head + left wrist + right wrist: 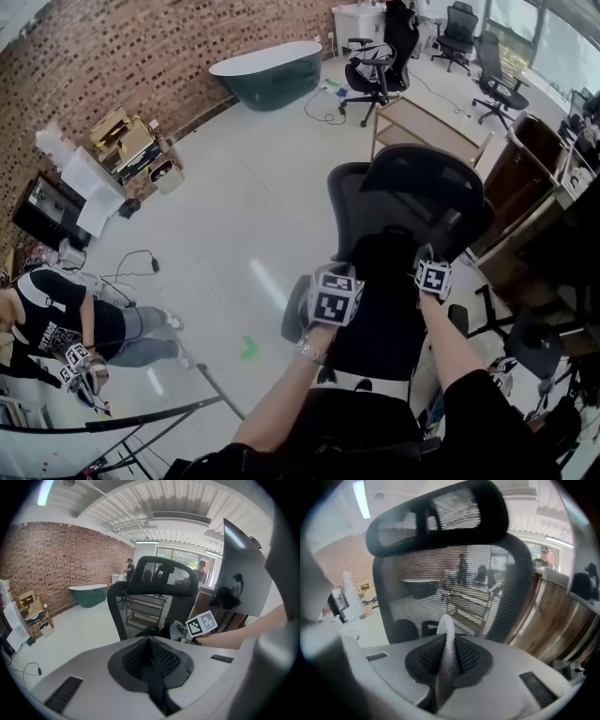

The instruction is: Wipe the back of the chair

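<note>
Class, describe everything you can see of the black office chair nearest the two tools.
The chair is black, with a see-through mesh back in a dark frame and a separate curved headrest on top. It stands upright on the pale floor, its back towards the person. The right tool holds a cloth near the mesh; contact cannot be told.

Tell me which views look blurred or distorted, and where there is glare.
Head view: a glare streak on the floor. Left gripper view: clear, strong wide-angle bending, dark corners. Right gripper view: soft; the chair back and the cloth are blurred.
</note>
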`<state>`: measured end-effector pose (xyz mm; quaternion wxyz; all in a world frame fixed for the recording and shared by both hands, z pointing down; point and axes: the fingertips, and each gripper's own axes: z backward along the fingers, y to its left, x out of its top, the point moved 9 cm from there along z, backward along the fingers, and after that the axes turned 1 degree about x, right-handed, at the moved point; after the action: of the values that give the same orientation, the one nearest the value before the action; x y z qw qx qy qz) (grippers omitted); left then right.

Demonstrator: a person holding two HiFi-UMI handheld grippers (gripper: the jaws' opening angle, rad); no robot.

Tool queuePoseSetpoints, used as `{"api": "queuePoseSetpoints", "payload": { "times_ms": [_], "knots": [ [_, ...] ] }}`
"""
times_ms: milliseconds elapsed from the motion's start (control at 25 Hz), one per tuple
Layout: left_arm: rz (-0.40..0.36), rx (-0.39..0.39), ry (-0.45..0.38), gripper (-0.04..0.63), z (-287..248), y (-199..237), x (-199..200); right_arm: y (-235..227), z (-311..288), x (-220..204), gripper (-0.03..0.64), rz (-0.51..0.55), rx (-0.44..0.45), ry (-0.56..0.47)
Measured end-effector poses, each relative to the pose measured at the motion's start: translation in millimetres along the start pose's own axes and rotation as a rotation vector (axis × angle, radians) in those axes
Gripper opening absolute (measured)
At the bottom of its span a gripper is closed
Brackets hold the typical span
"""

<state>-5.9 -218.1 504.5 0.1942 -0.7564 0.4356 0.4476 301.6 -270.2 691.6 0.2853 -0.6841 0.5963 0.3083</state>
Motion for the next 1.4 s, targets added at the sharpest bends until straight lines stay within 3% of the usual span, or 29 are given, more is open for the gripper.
{"api": "queuePoseSetpoints", "payload": {
  "times_ms": [120, 320, 520, 600, 680, 720, 800, 880, 1160, 1280, 1400],
  "knots": [
    [0.01, 0.029, 0.0, -0.008, 7, 10, -2, 83, -11, 11, 0.029, 0.072, 0.159, -0.038],
    [0.018, 0.077, 0.008, -0.008, 25, 30, -12, 190, -35, 16, 0.029, 0.134, 0.364, 0.026],
    [0.038, 0.14, 0.009, -0.008, 45, 57, -24, 221, -62, 13, 0.029, 0.202, 0.377, 0.081],
    [0.05, 0.153, 0.01, -0.008, 51, 65, -26, 211, -67, 7, 0.029, 0.173, 0.348, 0.14],
    [0.057, 0.155, 0.015, -0.008, 53, 71, -27, 192, -65, -10, 0.029, 0.086, 0.309, 0.289],
    [0.058, 0.151, 0.017, -0.008, 51, 72, -27, 180, -66, -9, 0.029, 0.063, 0.281, 0.277],
    [0.053, 0.131, 0.019, -0.008, 44, 69, -25, 149, -73, 10, 0.029, 0.063, 0.214, 0.098],
    [0.041, 0.102, 0.018, -0.008, 35, 61, -22, 117, -76, 15, 0.029, 0.032, 0.176, 0.044],
    [-0.008, -0.01, 0.03, -0.008, 15, 27, -14, -30, -43, -2, 0.029, -0.069, -0.128, 0.052],
    [-0.022, -0.031, 0.04, -0.008, 12, 20, -12, -75, -28, -18, 0.029, -0.157, -0.147, 0.096],
    [-0.026, -0.037, 0.041, -0.008, 12, 18, -12, -107, -18, -27, 0.029, -0.15, -0.151, 0.095]
  ]
}}
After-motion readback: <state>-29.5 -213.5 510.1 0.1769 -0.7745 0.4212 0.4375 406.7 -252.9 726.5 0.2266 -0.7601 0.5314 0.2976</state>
